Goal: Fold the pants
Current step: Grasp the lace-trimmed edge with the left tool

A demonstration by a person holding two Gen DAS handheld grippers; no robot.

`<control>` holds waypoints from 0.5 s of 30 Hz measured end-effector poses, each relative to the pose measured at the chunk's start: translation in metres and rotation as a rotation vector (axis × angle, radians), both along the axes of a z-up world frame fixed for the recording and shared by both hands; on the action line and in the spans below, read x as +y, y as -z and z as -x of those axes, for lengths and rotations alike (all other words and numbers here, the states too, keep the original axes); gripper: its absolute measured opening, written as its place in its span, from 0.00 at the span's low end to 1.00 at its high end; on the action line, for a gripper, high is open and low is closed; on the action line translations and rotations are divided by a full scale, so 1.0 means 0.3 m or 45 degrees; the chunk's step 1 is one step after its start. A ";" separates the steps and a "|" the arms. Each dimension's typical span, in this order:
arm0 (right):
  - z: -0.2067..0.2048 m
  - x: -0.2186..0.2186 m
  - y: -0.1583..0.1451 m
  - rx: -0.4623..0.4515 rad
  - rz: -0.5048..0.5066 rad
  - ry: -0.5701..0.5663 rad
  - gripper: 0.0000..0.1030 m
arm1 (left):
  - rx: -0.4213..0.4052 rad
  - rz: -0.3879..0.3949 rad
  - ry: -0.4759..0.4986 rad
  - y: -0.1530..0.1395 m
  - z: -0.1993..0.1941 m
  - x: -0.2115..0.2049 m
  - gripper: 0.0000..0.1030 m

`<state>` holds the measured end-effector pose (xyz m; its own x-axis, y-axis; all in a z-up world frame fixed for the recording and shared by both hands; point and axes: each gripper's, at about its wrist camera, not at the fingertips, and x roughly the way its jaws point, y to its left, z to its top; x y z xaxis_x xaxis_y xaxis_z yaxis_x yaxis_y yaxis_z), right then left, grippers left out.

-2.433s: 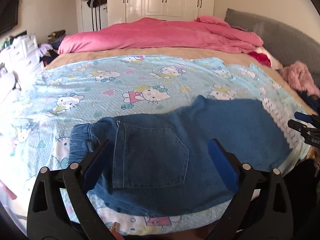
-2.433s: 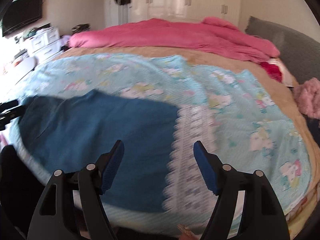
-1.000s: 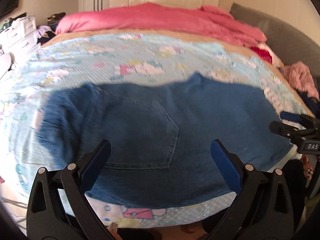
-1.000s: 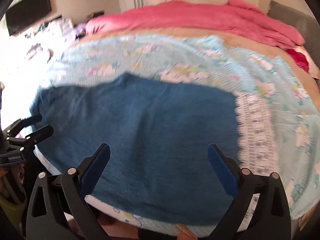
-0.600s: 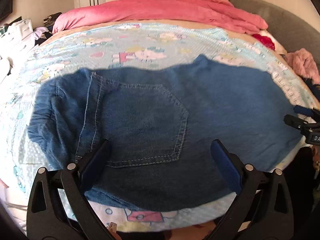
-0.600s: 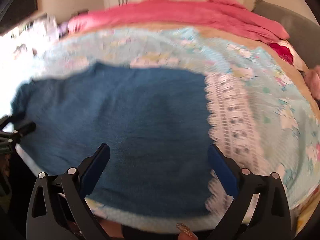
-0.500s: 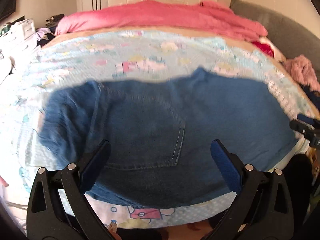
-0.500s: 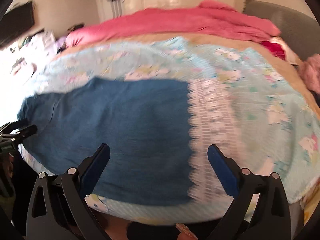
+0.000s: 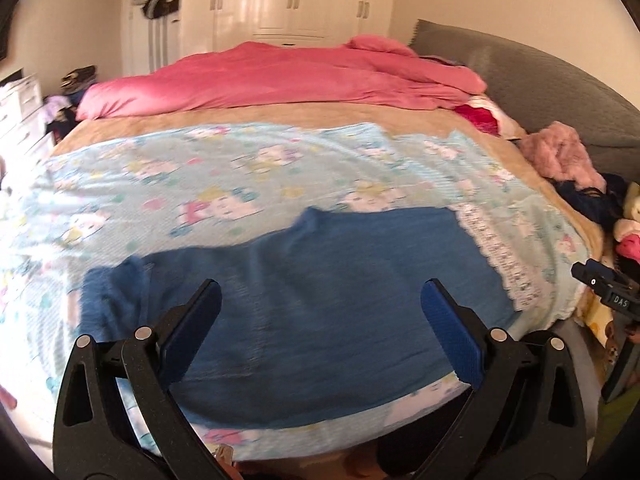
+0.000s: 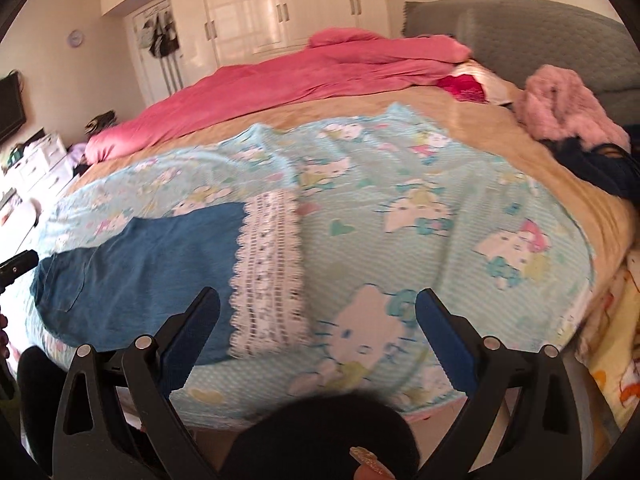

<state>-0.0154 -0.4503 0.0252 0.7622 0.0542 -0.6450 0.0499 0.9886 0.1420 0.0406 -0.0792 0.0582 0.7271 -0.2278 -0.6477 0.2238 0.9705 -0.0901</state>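
Note:
Folded blue denim pants with a white lace hem lie flat near the front edge of the bed. In the right wrist view the pants sit at the left, with the lace hem toward the middle. My left gripper hovers open above the pants, nothing between its blue pads. My right gripper is open too, held over the cartoon-cat sheet to the right of the hem. Each view shows the other gripper's tip at its edge.
A pink duvet is heaped at the far side of the bed. A grey headboard and a pink fluffy garment are on the right. White drawers stand at the left, wardrobes at the back.
Both grippers have pulled back and up from the pants, still open. The right wrist view has swung right, so the pants now sit at its left.

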 end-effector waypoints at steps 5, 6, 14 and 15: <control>0.048 -0.053 -0.006 -0.025 -0.023 0.049 0.95 | -0.005 -0.022 0.128 -0.019 -0.042 -0.144 0.91; 0.054 -0.058 -0.004 -0.026 -0.024 0.054 0.95 | -0.005 -0.030 0.145 -0.019 -0.050 -0.165 0.91; 0.028 -0.033 0.038 0.009 -0.034 0.027 0.95 | 0.010 -0.143 0.317 0.003 -0.143 -0.405 0.91; 0.022 -0.027 0.042 0.012 -0.032 0.019 0.95 | 0.013 -0.152 0.326 0.007 -0.151 -0.423 0.91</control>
<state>-0.0220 -0.4583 0.0125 0.7570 0.0589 -0.6508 0.0663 0.9839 0.1661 0.0857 -0.2061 0.0561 0.6489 -0.3250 -0.6880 0.4629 0.8862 0.0179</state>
